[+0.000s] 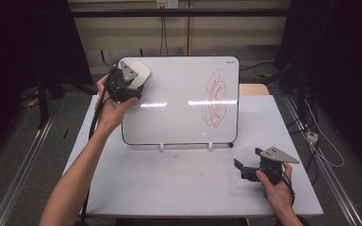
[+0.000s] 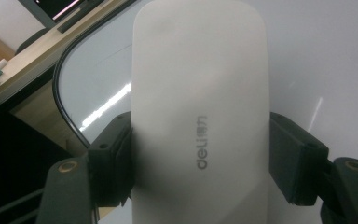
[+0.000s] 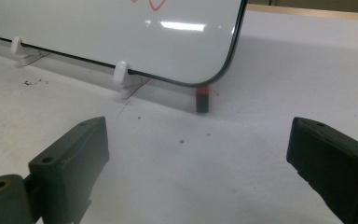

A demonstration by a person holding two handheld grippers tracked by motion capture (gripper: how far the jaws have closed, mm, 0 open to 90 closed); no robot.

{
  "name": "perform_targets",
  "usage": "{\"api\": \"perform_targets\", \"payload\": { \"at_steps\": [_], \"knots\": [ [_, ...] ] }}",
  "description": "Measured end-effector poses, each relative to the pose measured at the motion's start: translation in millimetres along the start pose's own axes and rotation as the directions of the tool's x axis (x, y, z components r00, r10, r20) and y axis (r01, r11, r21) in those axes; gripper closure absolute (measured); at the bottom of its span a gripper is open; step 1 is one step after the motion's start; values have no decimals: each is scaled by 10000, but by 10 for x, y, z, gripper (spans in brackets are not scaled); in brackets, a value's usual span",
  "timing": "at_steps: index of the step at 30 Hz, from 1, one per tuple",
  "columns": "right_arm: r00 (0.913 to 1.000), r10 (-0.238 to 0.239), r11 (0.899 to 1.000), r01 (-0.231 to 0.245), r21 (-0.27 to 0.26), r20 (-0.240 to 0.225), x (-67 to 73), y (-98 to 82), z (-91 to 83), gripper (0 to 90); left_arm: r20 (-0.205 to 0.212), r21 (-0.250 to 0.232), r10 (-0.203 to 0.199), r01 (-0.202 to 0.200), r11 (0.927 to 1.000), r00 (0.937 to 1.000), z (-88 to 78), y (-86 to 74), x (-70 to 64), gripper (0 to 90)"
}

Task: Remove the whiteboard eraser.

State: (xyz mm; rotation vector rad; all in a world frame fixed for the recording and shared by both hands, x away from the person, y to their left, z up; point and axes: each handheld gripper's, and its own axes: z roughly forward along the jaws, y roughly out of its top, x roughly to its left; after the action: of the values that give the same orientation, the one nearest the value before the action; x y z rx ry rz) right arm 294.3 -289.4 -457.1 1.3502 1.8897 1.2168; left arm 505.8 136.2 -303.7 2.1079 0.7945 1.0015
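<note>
We are clenching the left claw on the white eraser at the board's top left corner. Our right claw is hanging released over the surface, facing a marker under the board's corner; red scribbles are showing at its right.

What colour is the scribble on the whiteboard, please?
Red; the scribble shows best in the high view.
</note>
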Motion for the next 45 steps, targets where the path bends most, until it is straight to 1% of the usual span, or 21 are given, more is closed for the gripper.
{"api": "perform_targets", "payload": {
  "at_steps": [1, 4, 7, 9, 10, 11, 15, 19, 22, 24, 25, 26, 28, 31, 32, 33, 36, 37, 38, 42, 45],
  "knots": [
    [10000, 0, 10000, 0, -4, -1, 0, 0, -1, 55, 77, -16, -99, 99, 9999, 9999, -7, -1, 9, 314],
    [10000, -6, 10000, 6, -5, -7, 0, 0, -2, 54, 154, -17, -142, 142, 9999, 9998, -10, -1, 20, 314],
    [10000, -29, 10000, 29, -10, -10, -2, -2, -3, 54, 272, -62, -340, 342, 9994, 9991, -11, -6, 34, 314],
    [10000, -20, 10000, 20, -4, -9, -2, -3, -4, 55, 386, -88, -373, 376, 9993, 9986, -14, -10, 46, 314],
    [10000, 23, 10000, -23, -1, 4, -4, -4, -7, 55, 405, -150, -476, 482, 9987, 9980, -14, -13, 48, 314],
    [10000, 17, 10000, -17, -10, 20, -6, -4, -9, 55, 560, -134, -592, 600, 9981, 9967, -24, -18, 66, 314],
    [10000, -23, 10000, 23, -33, 48, -3, 0, -3, 54, 613, -141, -660, 670, 9977, 9959, -31, -27, 71, 314],
    [10000, -7, 10000, 7, -1, 15, 13, 6, 2, 54, 775, -214, -865, 884, 9959, 9932, -46, -52, 88, 314],
    [10000, -17, 10000, 17, -30, 39, 8, 7, 6, 54, 807, -233, -899, 920, 9955, 9927, -55, -64, 90, 314],
    [10000, 28, 10000, -28, -32, 87, 3, 10, 13, 54, 908, -442, -1059, 1102, 9929, 9902, -79, -71, 84, 314],
    [9999, 92, 10000, -92, -21, 61, 6, 13, 16, 54, 957, -605, -1058, 1119, 9919, 9898, -122, -50, 83, 314],
    [9999, 123, 9999, -122, -46, 48, 7, 19, 19, 54, 957, -605, -1058, 1119, 9919, 9898, -122, -50, 83, 314],
    [9999, 140, 9999, -139, -72, 74, 11, 23, 26, 54, 954, -814, -1029, 1108, 9905, 9901, -176, -23, 71, 314],
    [9999, 94, 10000, -94, -2, 34, 14, 30, 43, 54, 1034, -908, -1051, 1146, 9892, 9891, -205, -22, 52, 314],
    [9999, 147, 9999, -147, -26, 41, 22, 33, 45, 54, 980, -985, -1120, 1217, 9877, 9889, -212, -26, 36, 314],
    [9999, 114, 9999, -114, -5, -3, 27, 33, 41, 54, 1026, -1018, -1118, 1223, 9873, 9884, -224, -31, 30, 314],
    [10000, 94, 10000, -94, 27, -24, 24, 31, 37, 54, 1164, -1198, -1256, 1395, 9830, 9852, -260, -45, 4, 313],
    [10000, 82, 10000, -82, -25, -8, 22, 30, 36, 54, 1212, -1261, -1336, 1487, 9808, 9836, -267, -48, 2, 313],
    [10000, 52, 10000, -52, -30, -23, 23, 29, 31, 54, 1334, -1320, -1489, 1665, 9772, 9798, -279, -51, 0, 313],
    [10000, 30, 10000, -30, 2, -86, 37, 27, 22, 54, 1360, -1554, -1711, 1915, 9691, 9758, -329, -45, -26, 313],
    [9999, 15, 10000, -15, -28, -124, 38, 28, 15, 54, 1250, -1660, -1695, 1890, 9678, 9776, -378, -48, -76, 313]
  ]
}}
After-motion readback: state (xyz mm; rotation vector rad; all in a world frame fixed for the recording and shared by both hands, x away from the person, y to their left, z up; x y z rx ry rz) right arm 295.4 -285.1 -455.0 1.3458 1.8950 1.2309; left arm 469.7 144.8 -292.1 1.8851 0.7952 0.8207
